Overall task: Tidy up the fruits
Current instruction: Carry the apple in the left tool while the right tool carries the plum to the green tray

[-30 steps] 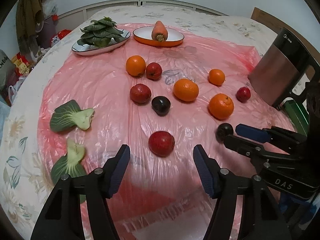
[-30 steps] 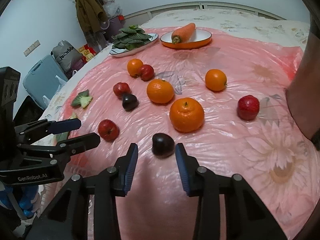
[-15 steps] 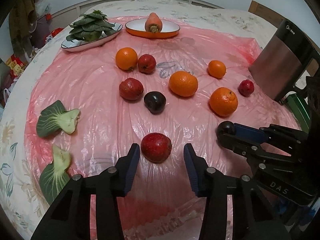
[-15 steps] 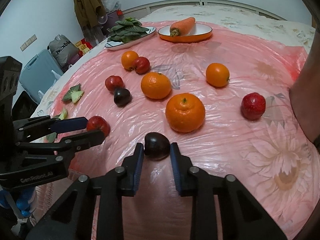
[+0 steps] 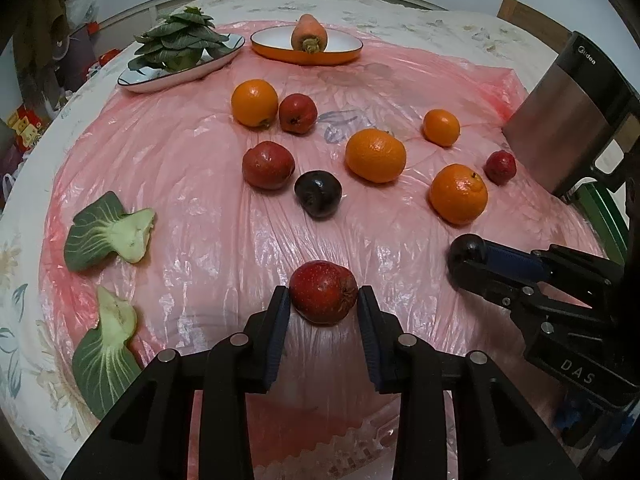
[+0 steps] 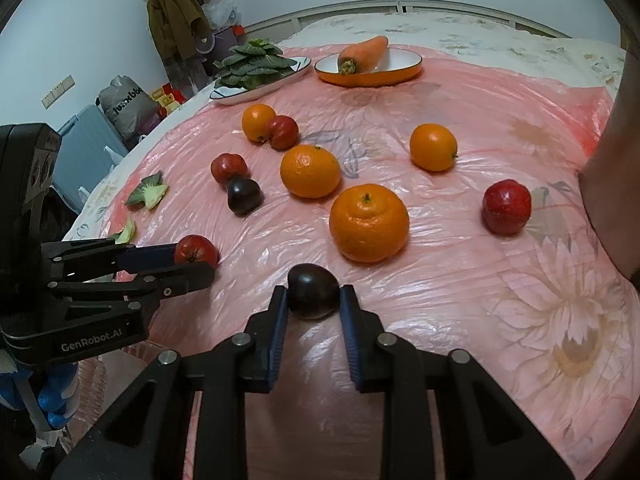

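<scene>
My left gripper (image 5: 323,300) is shut on a red apple (image 5: 323,298) at the near edge of the pink plastic sheet (image 5: 180,152). My right gripper (image 6: 313,300) is shut on a dark plum (image 6: 313,296), just in front of a big orange (image 6: 369,222). Both fruits still rest on the sheet. Each gripper shows in the other's view, the left one (image 6: 192,258) and the right one (image 5: 466,254). Several oranges, red apples and a second dark plum (image 5: 318,193) lie scattered mid-table.
A plate of leafy greens (image 5: 182,46) and an orange dish with a carrot (image 5: 307,42) stand at the far edge. Two bok choy pieces (image 5: 108,232) lie at the left. A steel appliance (image 5: 568,120) stands at the right.
Both grippers moved forward and closed: the left onto the red apple, the right onto the dark plum.
</scene>
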Available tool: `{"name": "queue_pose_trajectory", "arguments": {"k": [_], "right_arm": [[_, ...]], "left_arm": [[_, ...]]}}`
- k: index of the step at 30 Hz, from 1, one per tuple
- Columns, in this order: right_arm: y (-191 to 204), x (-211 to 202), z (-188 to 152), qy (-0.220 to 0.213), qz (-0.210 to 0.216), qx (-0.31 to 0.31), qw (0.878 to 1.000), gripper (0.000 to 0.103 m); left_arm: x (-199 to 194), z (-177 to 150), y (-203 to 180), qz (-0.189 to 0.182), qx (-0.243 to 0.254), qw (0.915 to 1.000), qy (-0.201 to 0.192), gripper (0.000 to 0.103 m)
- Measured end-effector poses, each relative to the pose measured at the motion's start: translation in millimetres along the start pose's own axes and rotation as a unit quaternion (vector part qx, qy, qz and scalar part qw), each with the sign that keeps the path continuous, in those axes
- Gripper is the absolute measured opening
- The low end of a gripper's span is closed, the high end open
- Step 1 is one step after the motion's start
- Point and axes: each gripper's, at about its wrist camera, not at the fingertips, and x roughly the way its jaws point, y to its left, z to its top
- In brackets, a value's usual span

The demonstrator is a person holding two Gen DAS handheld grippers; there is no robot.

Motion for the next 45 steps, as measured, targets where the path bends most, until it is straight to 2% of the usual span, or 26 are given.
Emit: {"name": "queue_pose_trajectory", "arguments": {"k": [15,27,37,45], "right_arm": [[6.5,-33.3,-5.2,-0.029,0.017,0.013,0.999,0.011],[-7.4,-91.9,-29.9,-0.055,0.011,0.032,0.998,0.011],[-57.9,-153.6,-68.7,-0.078,-0.035,0.065,0.994,0.011],[-126.0,-207.6,-98.3,-0.105,-0.088,0.116,0.984,0.011]], "left_arm": [[-42.4,-5.5,3.0,0.009,-0.015,0.9993,-0.033,0.029],[-77.4,-16.4,-21.2,0.007,-0.008,0.9987,-0.05,0.029],[-93.6,-18.0,-84.9,-0.029,0.023,0.9977,-0.057,0.029],[-91.9,-4.3,-170.5,-0.076,0.067,0.9932,-0.057,0.029]]}}
